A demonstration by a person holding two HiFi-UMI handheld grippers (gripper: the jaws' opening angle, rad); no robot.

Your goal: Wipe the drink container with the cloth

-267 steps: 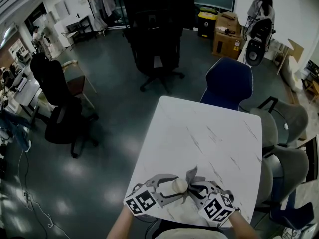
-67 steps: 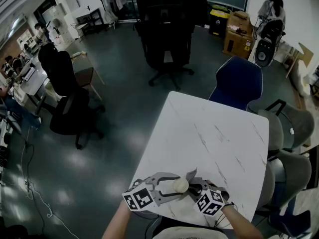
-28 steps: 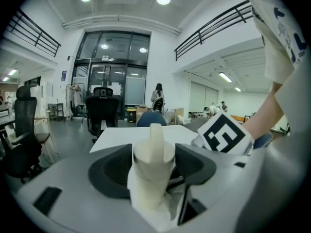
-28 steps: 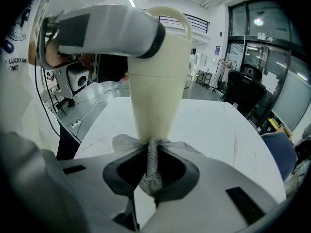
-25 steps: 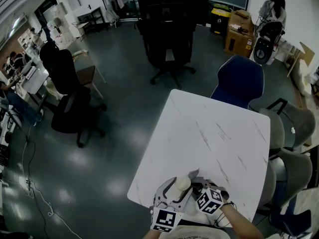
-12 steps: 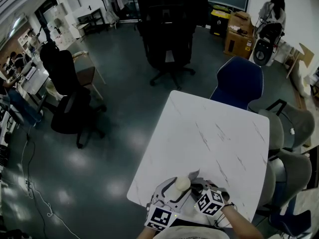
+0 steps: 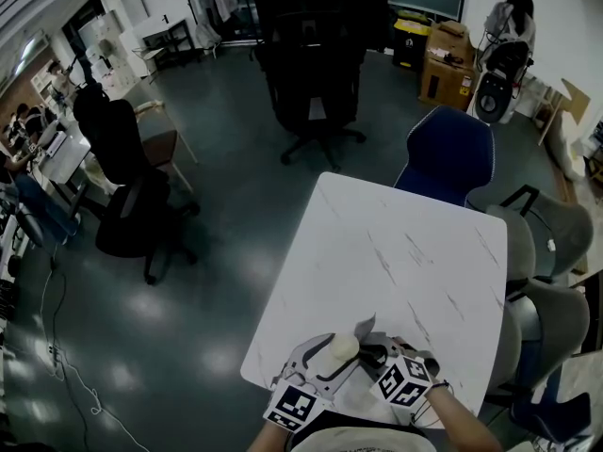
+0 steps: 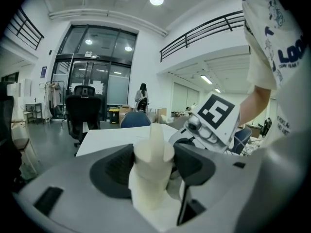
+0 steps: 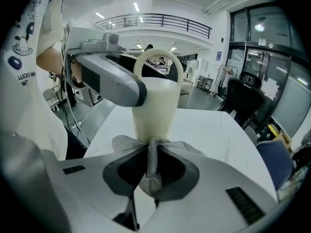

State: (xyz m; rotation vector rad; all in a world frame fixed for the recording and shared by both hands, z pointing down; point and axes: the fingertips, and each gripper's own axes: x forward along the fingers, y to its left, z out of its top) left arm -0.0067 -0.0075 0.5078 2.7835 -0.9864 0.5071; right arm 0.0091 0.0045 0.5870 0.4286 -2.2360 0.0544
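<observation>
Left claw is clamped on the cream drink container, upright, at the near edge of the surface. Prob. steadies it b/c the other side does the rubbing. Right claw pinches a bunched grey cloth w/ its free end against the container wall. Vs 2.7 s ago: left claw has swung in from the left; container approx. same spot.

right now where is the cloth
In the right gripper view the grey mesh cloth is pinched in the right tongs, bunched against the cream drink container that the left tongs hold at the near edge of the white table.
</observation>
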